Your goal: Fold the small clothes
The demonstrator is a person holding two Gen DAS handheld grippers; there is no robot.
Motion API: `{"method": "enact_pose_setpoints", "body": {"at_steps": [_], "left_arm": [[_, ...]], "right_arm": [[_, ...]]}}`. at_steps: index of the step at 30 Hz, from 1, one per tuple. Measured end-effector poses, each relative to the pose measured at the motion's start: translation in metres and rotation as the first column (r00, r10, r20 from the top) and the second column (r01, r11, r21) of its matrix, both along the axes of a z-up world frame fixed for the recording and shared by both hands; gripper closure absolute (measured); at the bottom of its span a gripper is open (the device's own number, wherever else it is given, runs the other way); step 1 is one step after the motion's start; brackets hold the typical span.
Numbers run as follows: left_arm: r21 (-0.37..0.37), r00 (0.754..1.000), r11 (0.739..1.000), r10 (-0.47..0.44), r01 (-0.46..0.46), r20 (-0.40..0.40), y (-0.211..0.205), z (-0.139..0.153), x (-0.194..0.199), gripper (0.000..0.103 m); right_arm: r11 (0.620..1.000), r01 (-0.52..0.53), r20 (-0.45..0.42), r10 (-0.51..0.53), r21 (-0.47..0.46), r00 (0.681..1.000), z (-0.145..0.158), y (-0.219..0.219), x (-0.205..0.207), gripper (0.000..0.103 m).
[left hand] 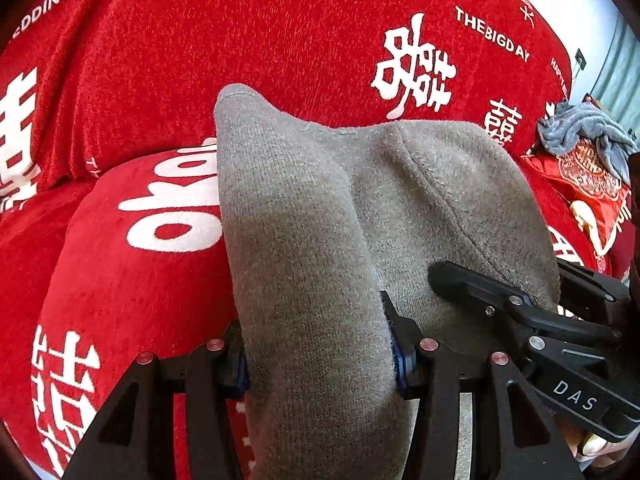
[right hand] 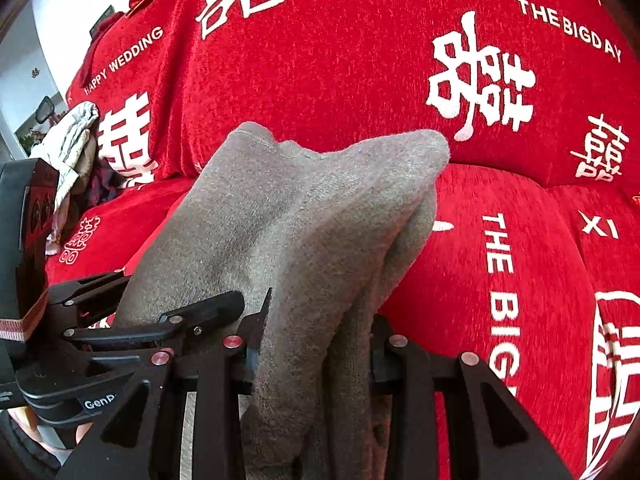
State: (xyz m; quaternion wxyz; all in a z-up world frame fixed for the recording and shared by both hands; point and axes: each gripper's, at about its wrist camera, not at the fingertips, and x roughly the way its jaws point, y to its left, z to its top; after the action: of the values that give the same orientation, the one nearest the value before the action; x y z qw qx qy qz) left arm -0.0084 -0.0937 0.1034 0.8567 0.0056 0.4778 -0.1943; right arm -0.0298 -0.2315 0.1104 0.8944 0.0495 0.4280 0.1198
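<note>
A grey knitted garment (left hand: 304, 216) is held up over a red sofa cover (left hand: 240, 40). My left gripper (left hand: 320, 360) is shut on one bunched end of it, the cloth filling the gap between the fingers. My right gripper (right hand: 316, 352) is shut on another end of the same grey garment (right hand: 304, 216), folded double between its fingers. The two grippers are close side by side: the right one shows at the lower right of the left wrist view (left hand: 532, 320), the left one at the lower left of the right wrist view (right hand: 160, 328). The fingertips are hidden by cloth.
The red cover (right hand: 360, 60) with white characters and lettering spans seat and backrest. A grey-blue cloth (left hand: 584, 132) lies on a red patterned cushion (left hand: 588, 188) at the right. A pale crumpled cloth (right hand: 72, 140) lies at the sofa's left end.
</note>
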Motion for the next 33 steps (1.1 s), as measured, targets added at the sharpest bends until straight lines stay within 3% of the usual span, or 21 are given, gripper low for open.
{"method": "enact_pose_setpoints", "body": {"at_steps": [6, 12, 33], "left_arm": [[0.036, 0.999, 0.999, 0.012, -0.014, 0.043, 0.013, 0.012, -0.018, 0.050], [0.027, 0.998, 0.999, 0.038, -0.039, 0.043, 0.025, 0.013, -0.028, 0.050], [0.046, 0.997, 0.999, 0.018, -0.021, 0.073, 0.027, 0.018, -0.063, 0.050]], "right_arm": [[1.000, -0.014, 0.037, 0.013, 0.020, 0.999, 0.009, 0.015, -0.018, 0.067], [0.999, -0.045, 0.032, 0.045, 0.021, 0.998, 0.014, 0.027, -0.025, 0.067], [0.999, -0.037, 0.048, 0.036, 0.021, 0.998, 0.017, 0.027, -0.057, 0.067]]}}
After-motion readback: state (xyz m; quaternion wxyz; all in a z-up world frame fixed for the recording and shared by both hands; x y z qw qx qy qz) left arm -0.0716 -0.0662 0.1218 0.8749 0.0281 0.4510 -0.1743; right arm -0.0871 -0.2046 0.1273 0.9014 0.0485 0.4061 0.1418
